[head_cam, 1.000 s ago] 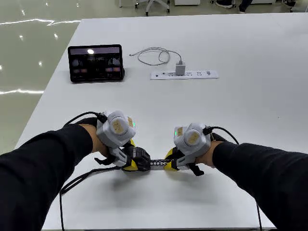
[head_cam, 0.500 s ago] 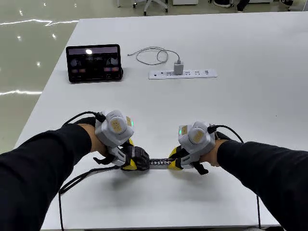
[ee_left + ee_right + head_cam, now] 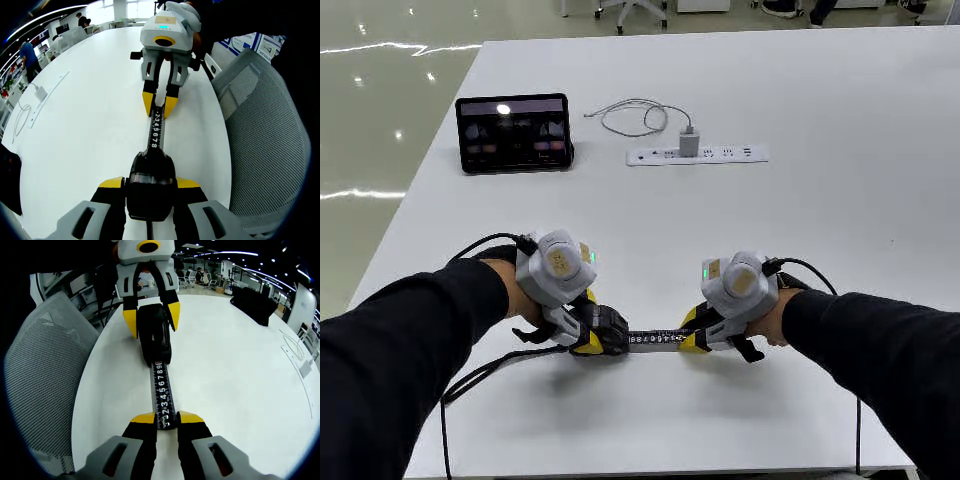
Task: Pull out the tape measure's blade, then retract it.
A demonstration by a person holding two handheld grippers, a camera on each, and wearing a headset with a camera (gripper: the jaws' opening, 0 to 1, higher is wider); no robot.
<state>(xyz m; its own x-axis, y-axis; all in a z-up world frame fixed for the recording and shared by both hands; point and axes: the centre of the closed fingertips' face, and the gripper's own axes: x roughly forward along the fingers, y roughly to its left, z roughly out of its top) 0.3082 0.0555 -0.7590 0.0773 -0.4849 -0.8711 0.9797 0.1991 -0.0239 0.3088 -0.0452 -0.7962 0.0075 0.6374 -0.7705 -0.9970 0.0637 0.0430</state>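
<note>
Tape measure case (image 3: 150, 172), black, lies near the front edge of the white table (image 3: 800, 200). The left gripper (image 3: 150, 183) clamps it, jaws pressed against its two sides. Blade (image 3: 160, 385) runs out flat along the tabletop, numerals 1 to 9 exposed. The right gripper (image 3: 166, 418) has its jaws nearly closed, pinching the blade's tip end. The grippers face each other, with the exposed blade between them. Farther back: tablet (image 3: 515, 132) at left, propped, screen lit; power strip (image 3: 696, 155) mid-table with a white charger (image 3: 688, 143) plugged in; looped cable (image 3: 635, 115) just beyond.
</note>
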